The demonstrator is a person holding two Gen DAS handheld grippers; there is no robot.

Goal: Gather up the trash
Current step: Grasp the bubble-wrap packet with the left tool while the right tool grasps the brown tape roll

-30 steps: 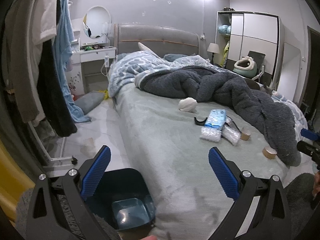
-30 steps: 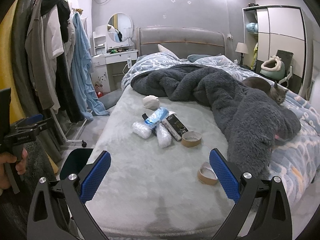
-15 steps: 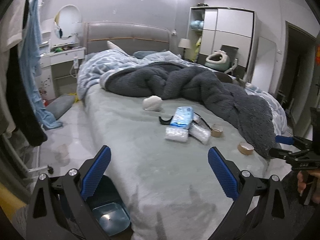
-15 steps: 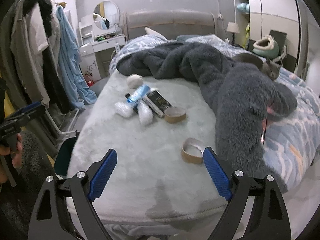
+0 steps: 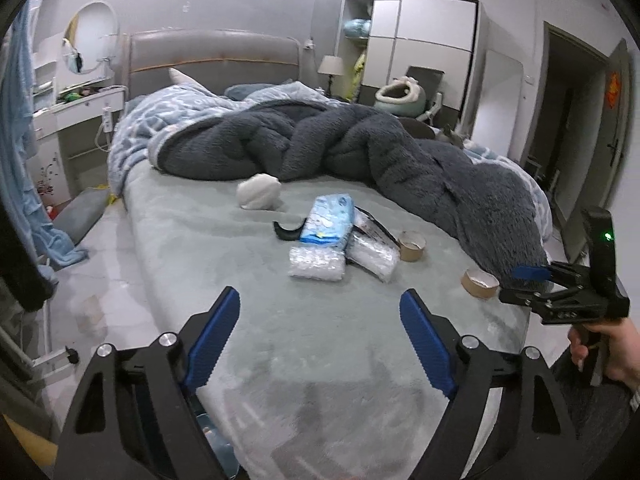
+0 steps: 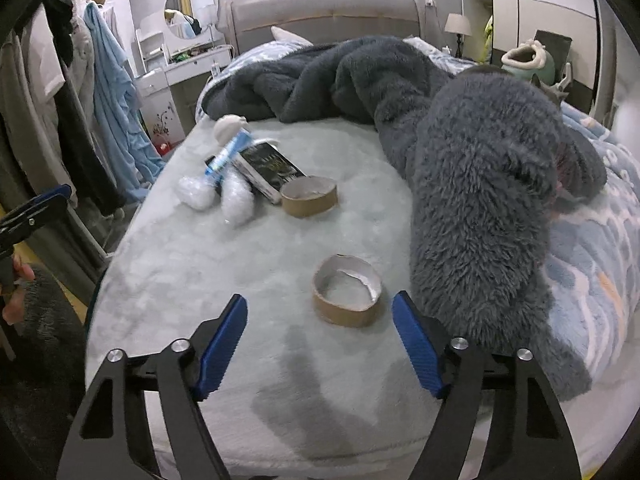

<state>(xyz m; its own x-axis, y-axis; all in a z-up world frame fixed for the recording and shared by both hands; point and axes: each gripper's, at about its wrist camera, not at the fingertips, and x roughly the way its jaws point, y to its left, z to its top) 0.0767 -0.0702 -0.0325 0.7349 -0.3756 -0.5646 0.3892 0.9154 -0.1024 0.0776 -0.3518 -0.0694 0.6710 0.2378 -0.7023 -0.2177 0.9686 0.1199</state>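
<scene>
Two grippers, the left gripper (image 5: 320,338) and right gripper (image 6: 320,340), are closing with nothing between them; the nearest tape core (image 6: 347,295) lies on the bed (image 6: 200,280) just ahead of the right one, which should straddle its rim before clamping.

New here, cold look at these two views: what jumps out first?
The grey fleece blanket heaped across the bed's far and right side. Then the trash pile mid-bed, wrappers and packets touching, with a tape core beside it. Nearest, a second tape core lies just ahead of the right gripper, whose empty jaws are closing.
</scene>
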